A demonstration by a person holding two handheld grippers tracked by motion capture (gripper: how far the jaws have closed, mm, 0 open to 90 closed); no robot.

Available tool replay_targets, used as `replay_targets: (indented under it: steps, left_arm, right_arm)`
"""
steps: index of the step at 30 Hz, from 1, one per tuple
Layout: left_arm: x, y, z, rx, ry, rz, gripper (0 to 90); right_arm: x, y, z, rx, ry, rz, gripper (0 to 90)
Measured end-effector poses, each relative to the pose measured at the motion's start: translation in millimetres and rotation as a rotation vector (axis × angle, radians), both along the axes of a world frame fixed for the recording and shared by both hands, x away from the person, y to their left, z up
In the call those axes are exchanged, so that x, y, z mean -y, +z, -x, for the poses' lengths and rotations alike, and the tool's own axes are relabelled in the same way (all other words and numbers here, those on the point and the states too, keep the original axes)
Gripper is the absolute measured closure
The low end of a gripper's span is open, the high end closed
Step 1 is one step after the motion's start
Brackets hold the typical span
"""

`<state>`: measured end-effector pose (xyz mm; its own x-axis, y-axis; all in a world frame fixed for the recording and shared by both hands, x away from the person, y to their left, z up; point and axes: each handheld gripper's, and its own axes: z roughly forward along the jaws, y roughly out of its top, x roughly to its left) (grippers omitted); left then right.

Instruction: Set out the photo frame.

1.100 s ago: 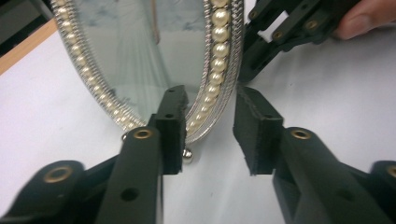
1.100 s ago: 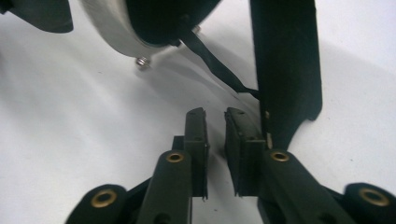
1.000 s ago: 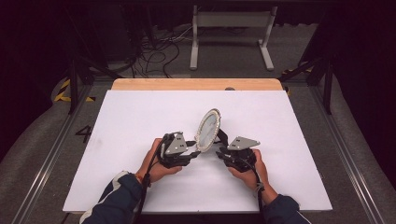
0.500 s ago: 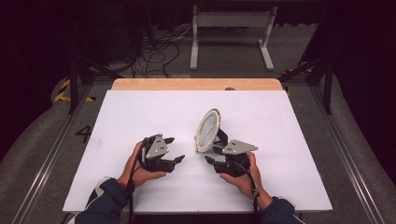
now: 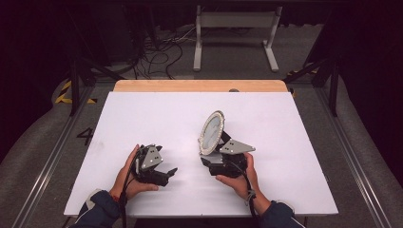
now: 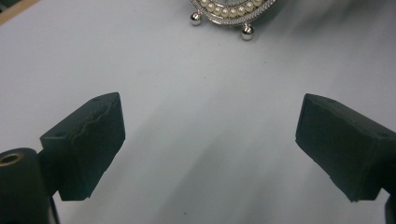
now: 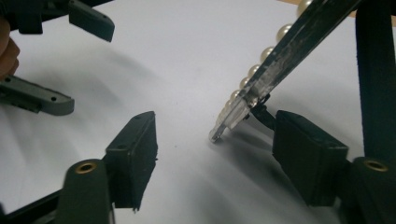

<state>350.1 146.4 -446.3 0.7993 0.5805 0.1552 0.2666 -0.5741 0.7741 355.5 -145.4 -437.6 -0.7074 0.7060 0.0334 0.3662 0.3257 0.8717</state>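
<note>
An oval silver frame edged with pearls stands on the white table, leaning back on its black rear strut. My right gripper is right at its base. Its jaws have just been opening, and the frame's lower edge sits between the pads without being pressed. My left gripper lies well to the left of the frame. Its jaws have also just been opening and stand wide with nothing between them; the frame's ball feet show farther off. The left gripper also appears in the right gripper view.
A wooden strip runs along the table's far edge. Beyond it, on the dark floor, are cables and a white stand. Metal rails flank the table on both sides.
The left gripper has come away from the frame and moved left, its jaws opening. The right gripper's jaws have opened around the frame's base. The frame now stands alone.
</note>
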Motion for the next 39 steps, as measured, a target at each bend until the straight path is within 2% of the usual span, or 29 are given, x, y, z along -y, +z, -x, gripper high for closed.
replay_targets:
  steps: [4,9,12,15,19,26,30,32,33,35,37,39]
  left_arm:
    - [2.1,0.6,1.0,0.005,-0.011,-0.002,7.9]
    - [3.7,-0.5,1.2,0.009,-0.016,-0.006,7.1]
    - [2.8,-0.2,0.8,-0.002,-0.021,0.008,6.8]
    - [3.0,-0.4,0.5,-0.002,-0.019,0.01,6.2]
    - [3.1,-0.9,0.1,-0.003,-0.016,0.005,5.5]
    - [4.3,-1.1,0.9,0.001,-0.017,-0.004,5.5]
    - [4.6,-1.5,0.9,-0.001,-0.016,-0.005,5.5]
    - [4.7,-1.6,0.9,-0.001,-0.015,-0.005,5.5]
    - [4.9,-2.0,0.8,-0.002,-0.015,-0.005,5.5]
    - [5.5,-2.9,0.8,-0.001,-0.012,-0.01,5.5]
    - [5.9,-3.4,1.0,-0.004,-0.014,-0.011,5.5]
    - [7.8,-5.5,1.9,-0.008,-0.02,-0.02,5.6]
  right_arm:
    - [-2.4,0.1,-3.7,-0.005,-0.035,-0.015,24.4]
    - [-5.3,-1.1,-5.7,-0.009,-0.049,-0.015,20.1]
    - [-8.1,-2.2,-6.9,-0.02,-0.055,-0.009,14.4]
    - [-9.3,-3.2,-8.3,-0.036,-0.043,-0.026,7.5]
    - [-11.8,-4.4,-8.7,-0.036,-0.04,-0.012,6.4]
    - [-12.5,-2.7,-10.0,-0.038,-0.053,-0.036,7.8]
    - [-13.8,-2.5,-11.6,-0.039,-0.088,-0.038,19.0]
    - [-12.9,-3.3,-12.1,-0.051,-0.095,-0.058,32.9]
    - [-12.7,-4.1,-12.6,-0.056,-0.103,-0.058,33.5]
    - [-10.6,-4.6,-13.2,-0.076,-0.093,-0.1,40.3]
    - [-9.9,-4.6,-13.4,-0.079,-0.097,-0.113,42.9]
    - [-7.3,-3.7,-12.9,-0.075,-0.116,-0.118,52.7]
